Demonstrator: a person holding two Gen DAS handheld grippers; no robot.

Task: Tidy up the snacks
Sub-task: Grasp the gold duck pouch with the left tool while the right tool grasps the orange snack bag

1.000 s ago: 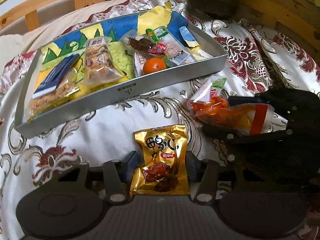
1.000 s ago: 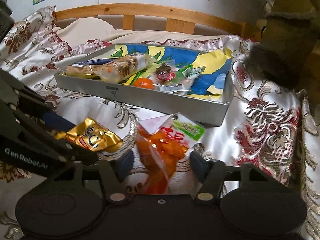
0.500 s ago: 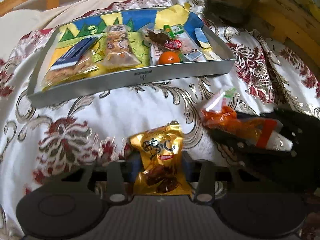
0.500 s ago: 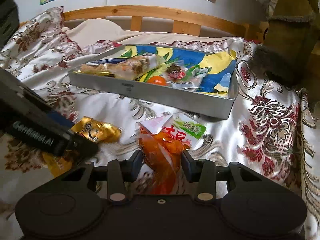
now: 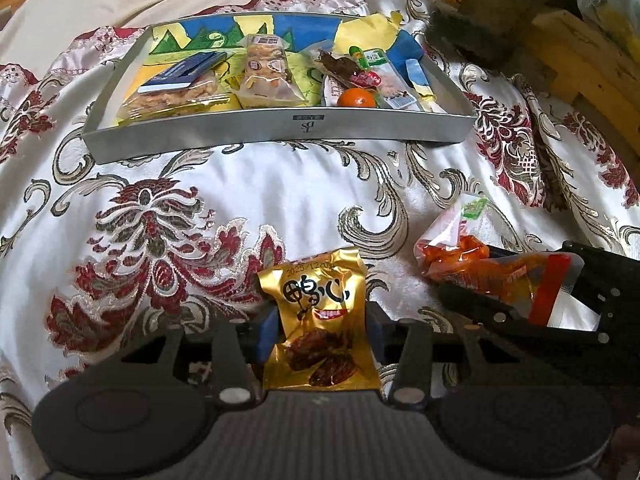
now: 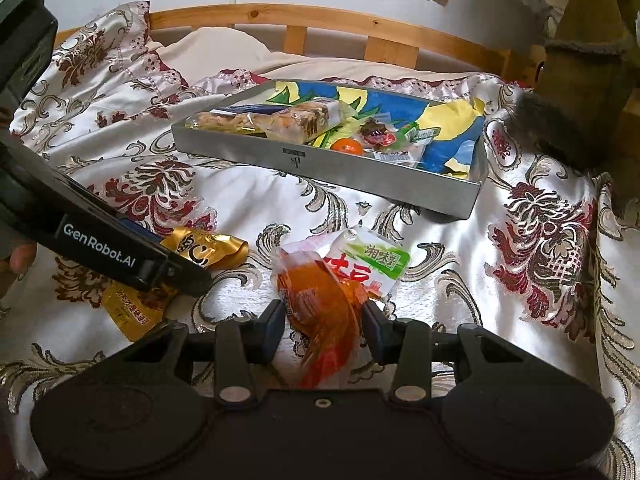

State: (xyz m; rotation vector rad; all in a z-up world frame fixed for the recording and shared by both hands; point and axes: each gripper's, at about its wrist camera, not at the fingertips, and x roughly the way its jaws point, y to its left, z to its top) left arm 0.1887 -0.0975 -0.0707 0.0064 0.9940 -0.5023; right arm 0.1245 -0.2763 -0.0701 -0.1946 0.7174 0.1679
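The gold snack bag (image 5: 320, 320) has big black Chinese letters on it and a small date that starts with 2025/12. It sits right between the two fingers of the left gripper (image 5: 320, 330), and the fingers squeeze it on both sides. The side of that gripper says "GenRobot.AI" in white letters.

The orange snack bag (image 6: 332, 300) has a green and white label with Chinese writing. The right gripper (image 6: 324, 326) pinches it, with a finger pressed on each side.

Both bags are low over the flowery bed cover (image 5: 240, 200), near each other. The gray tray (image 5: 304, 130) lies farther back on the bed. It has a small logo on its front wall and holds more snacks and a little orange (image 5: 356, 99).
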